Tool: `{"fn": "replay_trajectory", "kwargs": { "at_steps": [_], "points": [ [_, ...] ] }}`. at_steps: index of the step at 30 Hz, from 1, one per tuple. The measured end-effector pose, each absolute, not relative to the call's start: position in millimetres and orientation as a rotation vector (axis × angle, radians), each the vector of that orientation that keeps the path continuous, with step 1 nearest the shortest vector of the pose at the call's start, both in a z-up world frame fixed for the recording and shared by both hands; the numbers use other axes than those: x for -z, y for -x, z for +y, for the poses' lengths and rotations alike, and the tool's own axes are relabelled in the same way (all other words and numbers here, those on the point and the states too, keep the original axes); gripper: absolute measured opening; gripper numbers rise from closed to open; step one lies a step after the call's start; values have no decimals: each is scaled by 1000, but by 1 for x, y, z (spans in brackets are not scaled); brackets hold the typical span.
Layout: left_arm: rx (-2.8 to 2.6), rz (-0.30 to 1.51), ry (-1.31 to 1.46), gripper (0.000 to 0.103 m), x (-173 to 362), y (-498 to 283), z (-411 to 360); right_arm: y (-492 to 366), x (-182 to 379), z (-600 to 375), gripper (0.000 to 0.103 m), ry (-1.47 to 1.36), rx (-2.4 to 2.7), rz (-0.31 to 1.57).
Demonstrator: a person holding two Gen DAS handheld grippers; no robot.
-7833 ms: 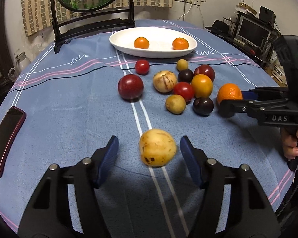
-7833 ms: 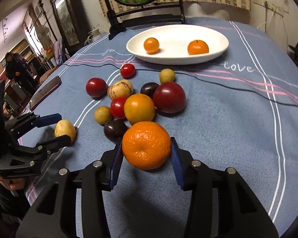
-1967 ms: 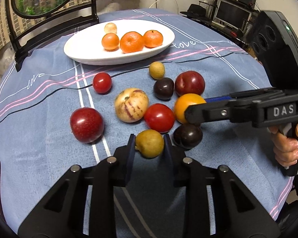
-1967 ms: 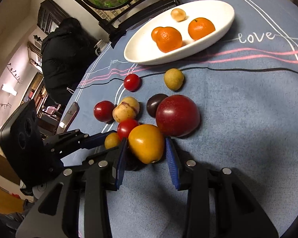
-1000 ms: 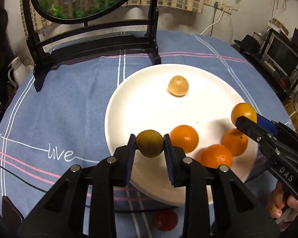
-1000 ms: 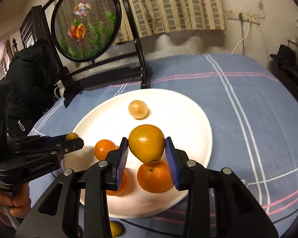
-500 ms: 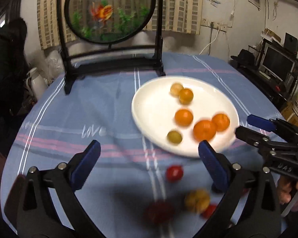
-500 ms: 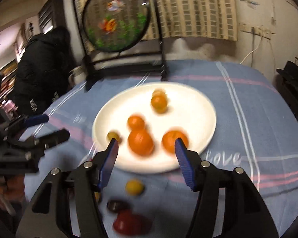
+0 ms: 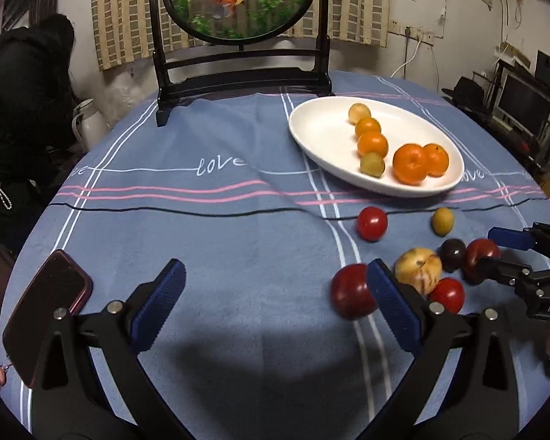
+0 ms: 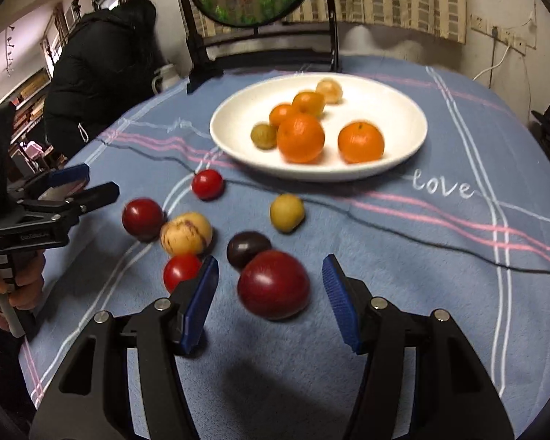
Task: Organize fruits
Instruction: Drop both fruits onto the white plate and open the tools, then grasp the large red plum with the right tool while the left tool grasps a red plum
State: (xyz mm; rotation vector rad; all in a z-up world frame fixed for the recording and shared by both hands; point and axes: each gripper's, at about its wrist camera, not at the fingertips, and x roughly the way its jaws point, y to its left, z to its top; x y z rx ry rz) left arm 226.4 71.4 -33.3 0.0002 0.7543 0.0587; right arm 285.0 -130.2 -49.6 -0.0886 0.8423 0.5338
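Six fruits lie in the white plate [image 10: 403, 154] at upper centre of the right wrist view; the oval plate's long axis runs upper left to lower right in the left wrist view. Right gripper [image 10: 271, 300] is spread wide, empty, its blue pads flanking the large dark red plum [image 10: 273, 284] without contact. Left gripper [image 9: 275, 304] is likewise released, empty, above bare tablecloth [image 9: 220, 242]; a phone [image 9: 44, 315] lies lower left.

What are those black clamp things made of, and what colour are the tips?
Each hand-held gripper, left and right, is a black plastic frame with silver rivets and two ribbed blue pads. White lettering marks the side of the right one; bare fingers grip the left one's handle.
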Motion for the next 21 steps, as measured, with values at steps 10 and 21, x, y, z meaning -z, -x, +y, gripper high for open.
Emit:
{"fn": "replay_trajectory", "kwargs": {
  "at_steps": [10, 21],
  "points": [
    [-50, 780, -5, 100, 38, -227, 73, -284, 60, -130, 59, 115, -509, 872],
    [-43, 791, -9, 100, 40, -227, 72, -287, 62, -128, 52, 130, -501, 868]
  ]
}}
